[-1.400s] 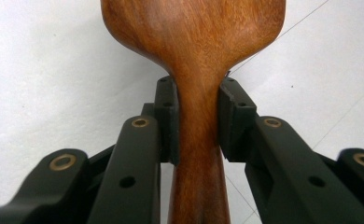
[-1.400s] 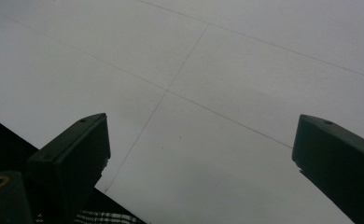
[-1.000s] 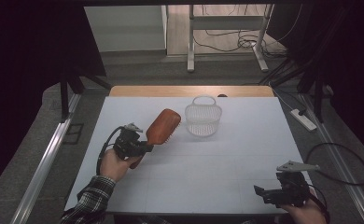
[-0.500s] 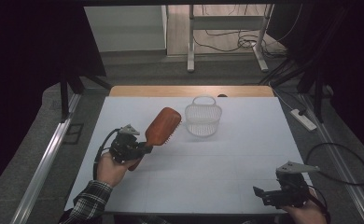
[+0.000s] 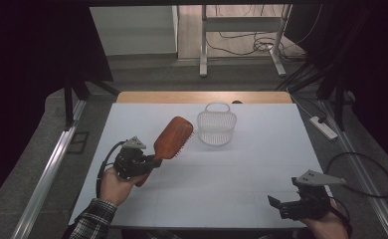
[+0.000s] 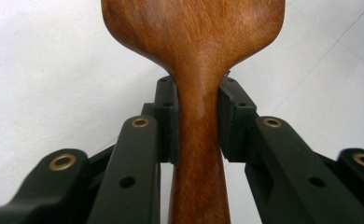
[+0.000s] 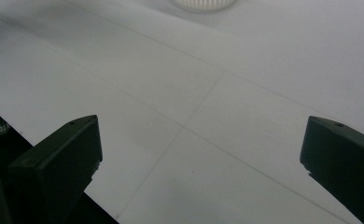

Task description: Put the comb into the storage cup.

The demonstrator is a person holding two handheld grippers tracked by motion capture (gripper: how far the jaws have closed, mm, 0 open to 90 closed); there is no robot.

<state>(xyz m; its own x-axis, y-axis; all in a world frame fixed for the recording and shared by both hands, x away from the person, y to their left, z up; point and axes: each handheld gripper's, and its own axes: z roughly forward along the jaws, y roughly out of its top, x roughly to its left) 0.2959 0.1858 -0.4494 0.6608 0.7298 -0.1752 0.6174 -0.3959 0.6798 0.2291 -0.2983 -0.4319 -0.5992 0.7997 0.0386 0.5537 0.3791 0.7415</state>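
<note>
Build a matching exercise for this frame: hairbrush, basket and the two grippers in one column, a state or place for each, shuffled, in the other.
Things:
1. wooden hairbrush
2. white basket
3. left gripper
4. right gripper

States or places:
A. jaws wide open with nothing between them, near the table's near right edge
B. stands alone toward the far middle of the table
C. lifted off the table, gripped at its neck, head pointing toward the basket
D. shut on a wooden handle

Pairs: 1-C, 2-B, 3-D, 4-A
</note>
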